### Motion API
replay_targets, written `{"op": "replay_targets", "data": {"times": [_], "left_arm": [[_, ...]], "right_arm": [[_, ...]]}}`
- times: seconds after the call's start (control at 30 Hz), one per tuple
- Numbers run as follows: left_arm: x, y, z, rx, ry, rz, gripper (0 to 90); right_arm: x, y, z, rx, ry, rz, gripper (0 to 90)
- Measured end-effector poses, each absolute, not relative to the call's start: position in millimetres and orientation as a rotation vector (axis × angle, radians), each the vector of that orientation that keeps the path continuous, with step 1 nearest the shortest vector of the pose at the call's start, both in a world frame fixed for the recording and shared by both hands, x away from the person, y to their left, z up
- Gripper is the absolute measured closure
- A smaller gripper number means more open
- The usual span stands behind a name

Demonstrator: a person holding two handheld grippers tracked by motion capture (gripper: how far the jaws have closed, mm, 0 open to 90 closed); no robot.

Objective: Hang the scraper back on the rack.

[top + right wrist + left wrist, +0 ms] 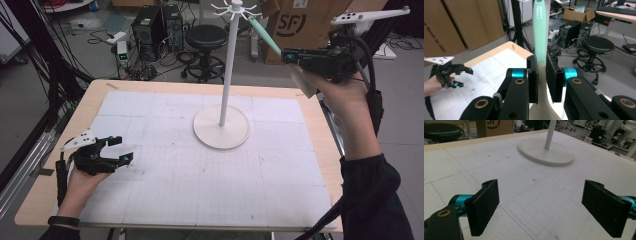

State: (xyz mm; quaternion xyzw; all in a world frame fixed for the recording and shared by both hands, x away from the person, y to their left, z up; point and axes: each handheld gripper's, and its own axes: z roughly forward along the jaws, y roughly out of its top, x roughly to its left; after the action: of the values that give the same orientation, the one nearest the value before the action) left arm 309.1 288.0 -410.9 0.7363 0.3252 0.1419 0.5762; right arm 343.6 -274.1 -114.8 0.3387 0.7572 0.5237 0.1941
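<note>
A person at a wooden table (50, 145) covered with a white gridded mat (210, 170) works a two-jaw gripper in each hand. The right gripper (287, 56), raised high over the table's far right corner, is clamped on a long pale-green utensil (264, 34) with a beige lower end. In the right gripper view its two black jaws stand close together, pressing the utensil (540, 37) from both sides where the green handle meets the beige part. The handle slants up and away from the jaws toward the top of a white stand (230, 55), its far tip lying among the short hooks that ring the stand's crown; whether it touches a hook cannot be told.

The stand rises upright from a round white base (221, 131) that sits on the mat, toward the far middle of the table.

The left gripper (117, 150) rests low near the table's left edge, well apart from the stand, with the hand behind it on the mat. Its jaws are spread wide with nothing between them; the left gripper view shows bare gridded mat (529, 200) between the two black pads and the stand's base (546, 152) beyond.

Behind the table are a black stool (206, 37), cardboard boxes (305, 22), computer towers (157, 25) and loose cables on a grey floor.
</note>
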Motion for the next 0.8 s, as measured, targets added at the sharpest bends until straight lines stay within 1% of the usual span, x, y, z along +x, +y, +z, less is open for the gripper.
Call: {"op": "replay_targets", "data": {"times": [0.3, 0.47, 0.57, 0.6, 0.67, 0.8], "left_arm": [[309.2, 288.3, -410.9, 1.725, 0.759, 0.331, 15.1], [309.1, 287.6, -411.1, 1.727, 0.760, 0.328, 15.0], [308.9, 287.8, -410.9, 1.723, 0.763, 0.331, 15.0], [309.0, 288.1, -410.8, 1.723, 0.762, 0.330, 15.0], [309.2, 288.9, -410.8, 1.724, 0.760, 0.331, 15.1], [310.4, 289.6, -411.4, 1.713, 0.767, 0.331, 15.0]], "right_arm": [[350.2, -267.2, -119.0, 0.960, 2.127, 1.424, 81.4], [358.6, -261.3, -128.0, 0.972, 2.138, 1.401, 81.0], [365.6, -256.8, -136.4, 0.968, 2.151, 1.375, 79.4], [368.0, -254.8, -140.1, 0.968, 2.160, 1.365, 77.6], [372.1, -250.9, -147.5, 0.963, 2.164, 1.354, 64.9], [374.9, -247.3, -164.7, 0.963, 2.177, 1.311, 52.3]]}}
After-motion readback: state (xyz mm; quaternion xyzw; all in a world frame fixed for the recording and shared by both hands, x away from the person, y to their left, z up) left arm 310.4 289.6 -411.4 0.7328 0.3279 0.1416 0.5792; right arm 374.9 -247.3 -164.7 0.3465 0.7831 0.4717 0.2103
